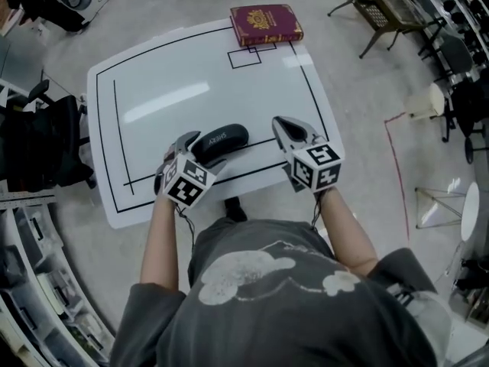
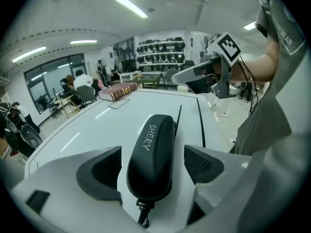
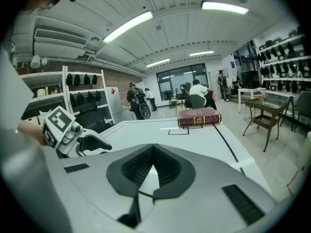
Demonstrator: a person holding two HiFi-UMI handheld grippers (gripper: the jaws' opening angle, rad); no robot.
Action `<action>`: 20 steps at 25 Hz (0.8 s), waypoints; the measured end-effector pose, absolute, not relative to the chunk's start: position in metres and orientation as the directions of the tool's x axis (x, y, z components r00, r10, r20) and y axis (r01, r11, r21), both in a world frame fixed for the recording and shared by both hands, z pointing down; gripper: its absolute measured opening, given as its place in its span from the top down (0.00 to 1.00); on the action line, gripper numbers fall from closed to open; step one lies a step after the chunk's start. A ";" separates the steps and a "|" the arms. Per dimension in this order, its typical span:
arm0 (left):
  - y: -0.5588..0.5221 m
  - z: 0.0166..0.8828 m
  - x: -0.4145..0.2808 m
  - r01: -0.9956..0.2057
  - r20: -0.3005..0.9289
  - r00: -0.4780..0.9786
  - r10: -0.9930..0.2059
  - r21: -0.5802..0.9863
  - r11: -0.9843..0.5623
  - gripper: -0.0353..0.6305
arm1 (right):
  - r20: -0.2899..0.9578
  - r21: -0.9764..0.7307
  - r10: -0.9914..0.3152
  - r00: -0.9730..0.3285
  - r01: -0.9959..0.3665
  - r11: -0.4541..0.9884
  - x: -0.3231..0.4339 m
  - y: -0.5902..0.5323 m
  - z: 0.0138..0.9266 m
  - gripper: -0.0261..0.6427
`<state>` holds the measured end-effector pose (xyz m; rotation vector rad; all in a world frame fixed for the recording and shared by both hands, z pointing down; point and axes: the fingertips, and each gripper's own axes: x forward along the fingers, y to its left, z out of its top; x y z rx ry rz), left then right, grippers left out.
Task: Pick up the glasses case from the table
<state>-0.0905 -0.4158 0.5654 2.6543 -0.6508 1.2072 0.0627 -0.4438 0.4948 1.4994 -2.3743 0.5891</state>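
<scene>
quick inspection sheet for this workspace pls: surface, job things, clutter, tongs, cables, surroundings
Surface: white table with black marked lines.
Job's things: black glasses case lying flat near the table's front edge, with a short strap at its near end.
Clutter: one red book at the far edge.
Grippers: left tongs open, one jaw either side of the case, pads clear of it; right tongs shut and empty, held to the case's right.
Cables: thin black cables hang from the tongs along the wrists.
Surroundings: black chair at left, wooden side table far right, red tape line on the floor, seated people in the background.
</scene>
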 end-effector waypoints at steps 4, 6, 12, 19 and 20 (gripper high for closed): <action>-0.420 0.579 -0.082 -0.382 0.775 0.583 -0.242 -0.001 -0.924 0.36 | 0.440 -0.193 -0.802 -0.405 -0.914 0.356 0.065 -0.456 0.499 0.96; -0.423 0.585 -0.079 -0.362 0.785 0.582 -0.213 0.016 -0.932 0.36 | 0.442 -0.194 -0.805 -0.395 -0.919 0.344 0.066 -0.461 0.500 0.96; -0.424 0.604 -0.078 -0.315 0.828 0.544 -0.132 0.056 -0.948 0.37 | 0.449 -0.195 -0.813 -0.369 -0.929 0.314 0.070 -0.469 0.502 0.96; -0.425 0.605 -0.077 -0.307 0.825 0.550 -0.127 0.058 -0.950 0.42 | 0.449 -0.193 -0.818 -0.358 -0.933 0.303 0.072 -0.472 0.501 0.96; -0.426 0.605 -0.077 -0.315 0.824 0.548 -0.140 0.049 -0.948 0.42 | 0.449 -0.192 -0.819 -0.358 -0.933 0.303 0.072 -0.471 0.501 0.96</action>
